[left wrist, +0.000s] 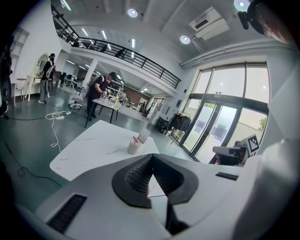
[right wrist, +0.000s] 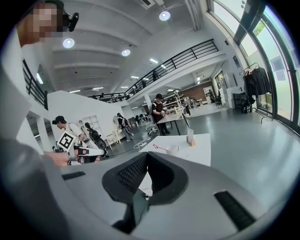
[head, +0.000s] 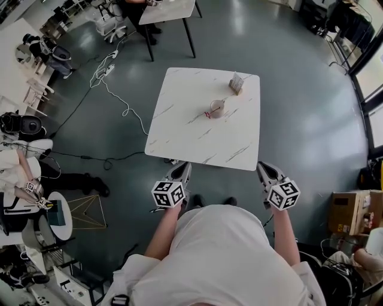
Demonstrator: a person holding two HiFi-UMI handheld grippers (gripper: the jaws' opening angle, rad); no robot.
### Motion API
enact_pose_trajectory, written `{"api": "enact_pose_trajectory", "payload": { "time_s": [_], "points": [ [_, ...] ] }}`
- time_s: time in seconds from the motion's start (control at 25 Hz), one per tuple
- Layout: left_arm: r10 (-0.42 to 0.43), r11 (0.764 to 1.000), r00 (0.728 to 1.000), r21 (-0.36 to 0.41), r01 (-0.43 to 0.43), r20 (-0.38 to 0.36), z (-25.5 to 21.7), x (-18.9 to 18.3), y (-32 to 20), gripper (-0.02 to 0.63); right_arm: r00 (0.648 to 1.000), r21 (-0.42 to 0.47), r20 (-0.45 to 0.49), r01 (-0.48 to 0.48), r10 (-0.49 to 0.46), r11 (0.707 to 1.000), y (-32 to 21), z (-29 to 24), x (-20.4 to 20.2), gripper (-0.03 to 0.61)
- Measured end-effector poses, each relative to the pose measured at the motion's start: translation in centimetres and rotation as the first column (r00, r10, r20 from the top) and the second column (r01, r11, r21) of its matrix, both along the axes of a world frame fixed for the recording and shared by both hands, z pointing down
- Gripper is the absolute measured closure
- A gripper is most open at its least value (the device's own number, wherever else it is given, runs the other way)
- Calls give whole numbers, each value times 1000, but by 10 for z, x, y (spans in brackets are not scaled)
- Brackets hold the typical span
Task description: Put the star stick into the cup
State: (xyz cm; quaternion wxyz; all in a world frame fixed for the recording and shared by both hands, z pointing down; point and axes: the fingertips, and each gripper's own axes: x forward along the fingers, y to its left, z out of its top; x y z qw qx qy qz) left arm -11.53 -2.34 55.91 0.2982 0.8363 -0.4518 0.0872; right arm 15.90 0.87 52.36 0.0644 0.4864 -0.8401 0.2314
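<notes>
A small beige cup [head: 216, 108] stands near the middle of the white marbled table [head: 179, 131]. The thin star stick [head: 207, 113] leans out of it, with the red star end over the rim. The left gripper view shows the cup [left wrist: 133, 147] and stick [left wrist: 135, 139] far ahead, and so does the right gripper view, with cup [right wrist: 173, 150] and star [right wrist: 153, 146]. My left gripper [head: 181, 173] and right gripper [head: 267, 173] hang off the table's near edge. Both are shut and hold nothing. The left jaws [left wrist: 152, 158] meet at their tips, as do the right jaws [right wrist: 146, 154].
A small card holder [head: 237, 83] stands at the table's far right corner. A white cable [head: 114, 89] trails over the grey floor to the left. Another table [head: 167, 12] stands behind, with people working further off. Cardboard boxes [head: 350, 212] sit at the right.
</notes>
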Motion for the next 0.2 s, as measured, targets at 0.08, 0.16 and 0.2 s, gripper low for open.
{"api": "enact_pose_trajectory", "payload": {
  "time_s": [0.08, 0.16, 0.2],
  "points": [
    [5, 1000, 1000, 1, -5, -3, 0, 3, -1, 600, 1000, -2, -2, -2, 2, 1000, -1, 0, 2, 554],
    [13, 1000, 1000, 4, -13, -4, -1, 5, -4, 600, 1000, -1, -2, -7, 7, 1000, -3, 0, 3, 554],
    [17, 1000, 1000, 5, -17, -4, -2, 6, -6, 600, 1000, 0, -2, -9, 9, 1000, -5, 0, 4, 554]
  ]
}}
